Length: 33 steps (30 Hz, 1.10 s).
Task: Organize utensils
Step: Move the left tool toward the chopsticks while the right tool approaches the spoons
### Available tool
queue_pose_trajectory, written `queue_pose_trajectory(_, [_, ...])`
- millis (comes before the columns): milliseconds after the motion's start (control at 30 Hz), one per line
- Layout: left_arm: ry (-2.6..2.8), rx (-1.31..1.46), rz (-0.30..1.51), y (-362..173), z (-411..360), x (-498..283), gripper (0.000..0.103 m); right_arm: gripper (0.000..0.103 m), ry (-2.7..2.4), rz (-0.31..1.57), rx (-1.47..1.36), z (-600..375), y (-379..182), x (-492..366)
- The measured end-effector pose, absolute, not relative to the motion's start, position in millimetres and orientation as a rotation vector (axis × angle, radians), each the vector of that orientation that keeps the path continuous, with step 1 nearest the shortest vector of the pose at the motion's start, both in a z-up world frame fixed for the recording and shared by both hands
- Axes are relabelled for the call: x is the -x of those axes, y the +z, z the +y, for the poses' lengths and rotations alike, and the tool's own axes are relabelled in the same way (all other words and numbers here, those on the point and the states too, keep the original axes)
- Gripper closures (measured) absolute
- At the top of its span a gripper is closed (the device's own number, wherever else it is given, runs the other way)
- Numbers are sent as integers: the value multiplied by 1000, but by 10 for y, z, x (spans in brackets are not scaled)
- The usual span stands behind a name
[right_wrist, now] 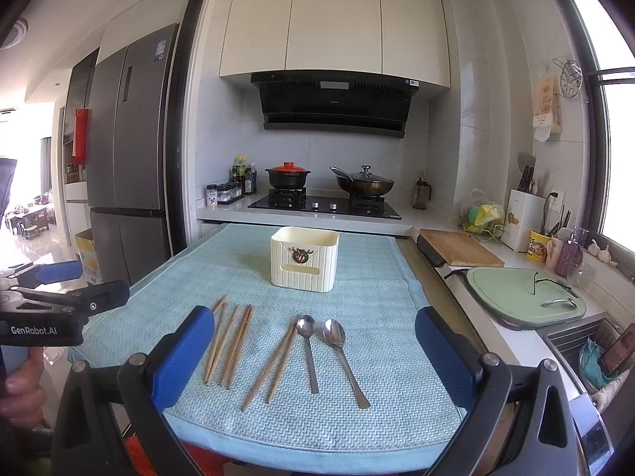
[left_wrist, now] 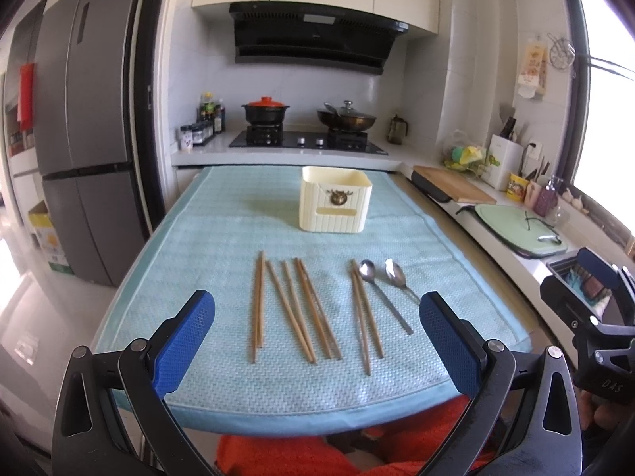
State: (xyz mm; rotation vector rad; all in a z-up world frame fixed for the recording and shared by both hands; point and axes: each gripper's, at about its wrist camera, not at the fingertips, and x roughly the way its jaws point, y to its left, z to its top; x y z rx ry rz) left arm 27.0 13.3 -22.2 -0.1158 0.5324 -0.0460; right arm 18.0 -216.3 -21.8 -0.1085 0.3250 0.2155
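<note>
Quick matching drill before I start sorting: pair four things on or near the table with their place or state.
Things:
1. cream ribbed plastic holder
2. two steel spoons
3. wooden chopsticks
4. left gripper

Places or states:
A. open, holding nothing
B. lying loose on the light blue mat, left of the spoons
C. upright at the mat's far end
D. side by side, bowls pointing away, at the right end of the row

Pairs: 1-C, 2-D, 3-B, 4-A
</note>
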Motion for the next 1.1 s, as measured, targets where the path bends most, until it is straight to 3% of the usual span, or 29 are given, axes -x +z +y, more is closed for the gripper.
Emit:
queue_pose_trajectory(400, [55, 160, 645, -560, 475, -816, 0, 0, 236, 454, 87, -2174, -413, -612])
queue_pose_trajectory(767, [116, 107, 806, -1221, 801, -1616, 0, 0, 206, 649, 91, -2382, -1008, -1505])
queue_pose_trajectory(1100, [105, 81, 958, -1808, 981, -2215, 0, 0, 200, 743, 78, -2446, -1282, -1787])
